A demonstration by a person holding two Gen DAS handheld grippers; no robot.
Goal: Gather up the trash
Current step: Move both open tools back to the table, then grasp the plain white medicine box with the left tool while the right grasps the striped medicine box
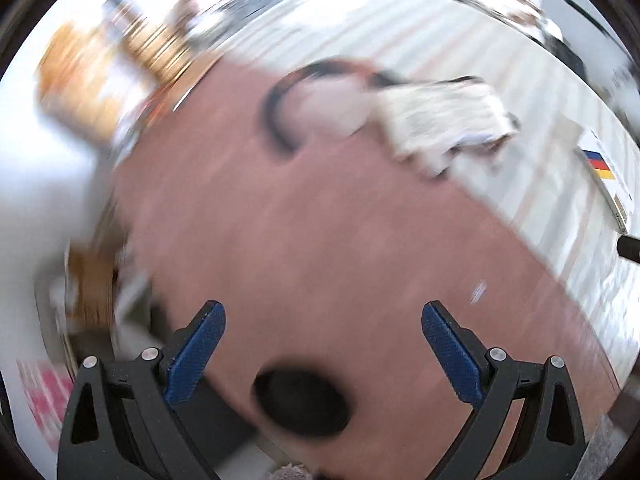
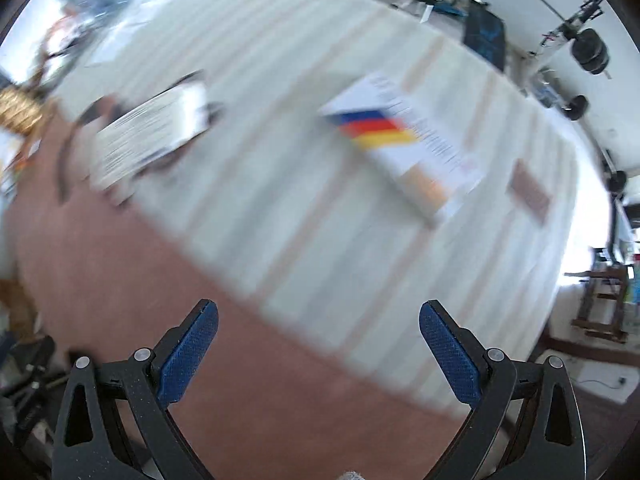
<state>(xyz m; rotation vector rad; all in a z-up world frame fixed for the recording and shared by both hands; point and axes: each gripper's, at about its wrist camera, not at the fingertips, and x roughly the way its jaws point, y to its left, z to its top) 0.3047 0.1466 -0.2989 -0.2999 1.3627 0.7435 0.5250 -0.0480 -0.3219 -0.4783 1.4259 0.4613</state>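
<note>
Both views are motion-blurred. My left gripper (image 1: pixel 322 314) is open and empty above a reddish-brown table (image 1: pixel 320 220). Ahead of it lies a crumpled white printed wrapper (image 1: pixel 444 120) at the edge of a striped white cloth (image 1: pixel 540 184). My right gripper (image 2: pixel 318 314) is open and empty over the border between the brown table (image 2: pixel 160 272) and the striped cloth (image 2: pixel 320 208). The same wrapper (image 2: pixel 152 132) lies far left in the right wrist view. A white booklet with blue, red and yellow stripes (image 2: pixel 404 144) lies on the cloth ahead; it also shows in the left wrist view (image 1: pixel 604 176).
A black curved cord or band (image 1: pixel 276 108) lies on the table by the wrapper. A dark oval hole or object (image 1: pixel 300 400) sits between my left fingers. Golden blurred items (image 1: pixel 108 76) stand at the far left. A small brown card (image 2: pixel 530 192) lies on the cloth at right.
</note>
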